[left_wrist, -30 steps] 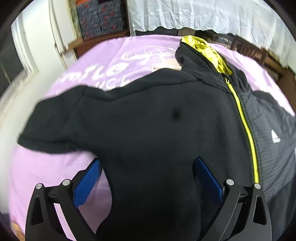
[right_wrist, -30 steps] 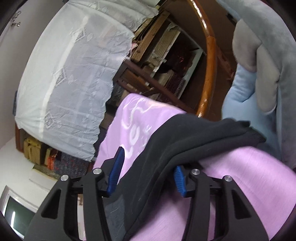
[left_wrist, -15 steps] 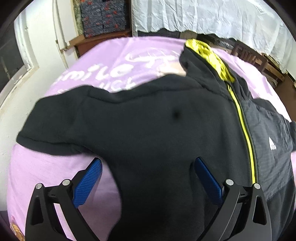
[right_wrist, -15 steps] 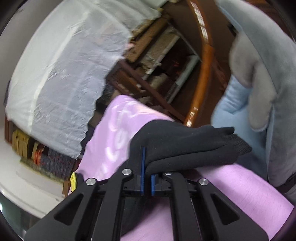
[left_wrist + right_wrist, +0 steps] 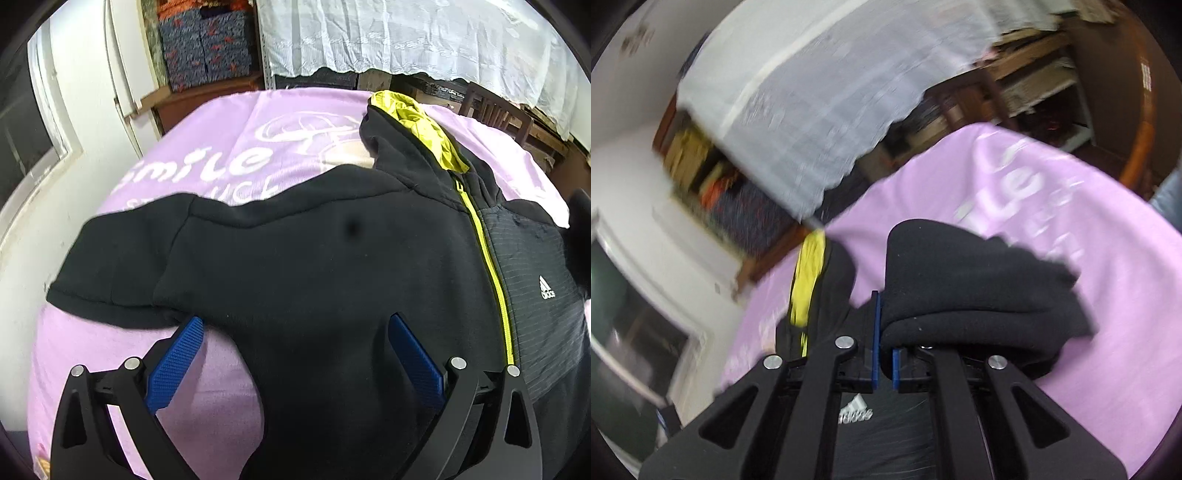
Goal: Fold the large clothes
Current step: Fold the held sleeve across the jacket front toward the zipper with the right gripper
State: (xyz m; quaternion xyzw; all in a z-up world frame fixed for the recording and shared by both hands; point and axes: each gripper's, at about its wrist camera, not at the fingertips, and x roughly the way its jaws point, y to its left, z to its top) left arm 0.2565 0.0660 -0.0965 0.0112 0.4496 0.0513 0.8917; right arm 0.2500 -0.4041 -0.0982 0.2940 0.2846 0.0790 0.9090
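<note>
Left gripper [image 5: 295, 354]: jaws spread wide, gripping nothing, poised over the black jacket [image 5: 314, 277], which lies flat on the purple sheet [image 5: 221, 147]. Right gripper [image 5: 884, 347]: jaws clenched on the jacket's sleeve [image 5: 979, 288], apparently lifted above the sheet, though the view is blurred.

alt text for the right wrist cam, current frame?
The right gripper is shut on a folded black sleeve of a black Adidas jacket, lifted above a lilac printed bedsheet. The jacket's yellow hood lining shows to the left; the room behind is motion-blurred.
</note>
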